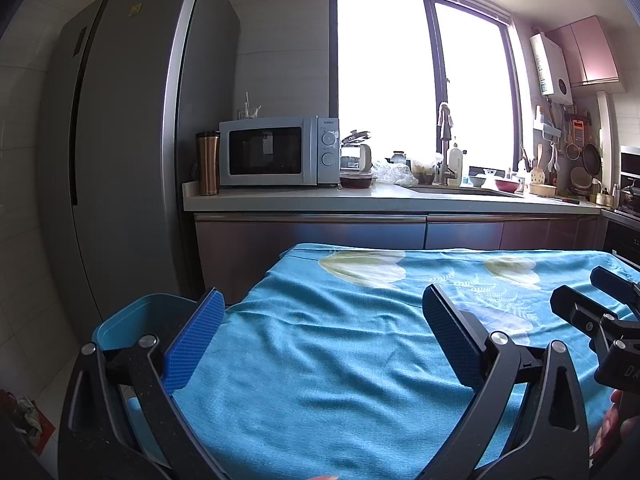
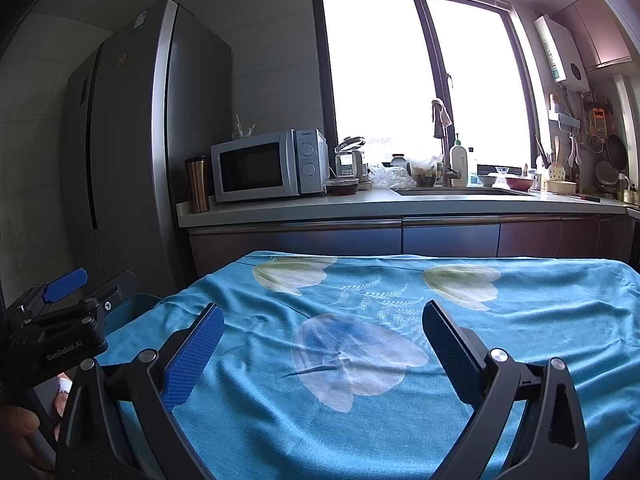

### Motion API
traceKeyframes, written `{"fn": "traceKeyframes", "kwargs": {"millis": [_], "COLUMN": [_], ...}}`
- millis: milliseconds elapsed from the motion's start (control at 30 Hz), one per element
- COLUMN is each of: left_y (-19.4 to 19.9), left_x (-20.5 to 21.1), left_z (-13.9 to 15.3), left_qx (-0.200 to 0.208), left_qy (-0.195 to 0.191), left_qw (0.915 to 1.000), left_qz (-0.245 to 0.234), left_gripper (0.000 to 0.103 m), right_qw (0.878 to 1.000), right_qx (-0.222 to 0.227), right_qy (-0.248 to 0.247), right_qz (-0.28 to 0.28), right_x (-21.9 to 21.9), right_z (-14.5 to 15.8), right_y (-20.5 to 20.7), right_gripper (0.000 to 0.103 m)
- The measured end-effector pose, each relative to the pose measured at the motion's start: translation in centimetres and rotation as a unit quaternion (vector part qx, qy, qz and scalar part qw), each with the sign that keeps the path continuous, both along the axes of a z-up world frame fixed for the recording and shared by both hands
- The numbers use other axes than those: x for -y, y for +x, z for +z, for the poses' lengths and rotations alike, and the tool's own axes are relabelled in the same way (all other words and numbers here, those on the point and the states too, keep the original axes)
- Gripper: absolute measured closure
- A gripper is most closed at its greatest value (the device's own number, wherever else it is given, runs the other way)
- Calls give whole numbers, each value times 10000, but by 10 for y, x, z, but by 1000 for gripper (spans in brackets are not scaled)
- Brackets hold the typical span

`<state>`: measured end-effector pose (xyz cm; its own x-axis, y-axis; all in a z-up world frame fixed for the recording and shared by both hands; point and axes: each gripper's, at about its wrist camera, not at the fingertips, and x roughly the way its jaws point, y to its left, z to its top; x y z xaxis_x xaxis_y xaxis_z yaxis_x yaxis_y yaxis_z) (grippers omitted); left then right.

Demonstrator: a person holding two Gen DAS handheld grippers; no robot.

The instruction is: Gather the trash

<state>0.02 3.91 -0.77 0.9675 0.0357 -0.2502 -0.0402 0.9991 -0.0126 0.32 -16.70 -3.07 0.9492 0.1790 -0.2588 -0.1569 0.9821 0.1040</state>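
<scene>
A table under a blue cloth with white flowers fills the lower half of both views. No trash shows on the cloth. A blue bin stands by the table's left edge, partly behind my left finger; its rim also shows in the right wrist view. My left gripper is open and empty above the near left part of the table. My right gripper is open and empty above the middle. Each gripper shows at the side of the other's view.
A tall grey fridge stands at the left. A counter behind the table holds a microwave, a metal cup, a sink and dishes. Something red with crumpled material lies on the floor at far left.
</scene>
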Motion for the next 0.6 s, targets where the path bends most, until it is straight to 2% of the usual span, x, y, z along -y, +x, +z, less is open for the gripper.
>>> {"fn": "traceKeyframes", "kwargs": {"millis": [600], "left_y": [2], "left_x": [2], "left_z": [-3], "left_qx": [-42], "left_qy": [-8], "left_qw": [10000], "left_qz": [-15], "left_gripper": [6], "right_qw": [10000], "right_qx": [-27], "right_qy": [19], "right_qz": [-19], "right_x": [0], "right_z": [-1], "right_y": [1], "right_gripper": [7]}}
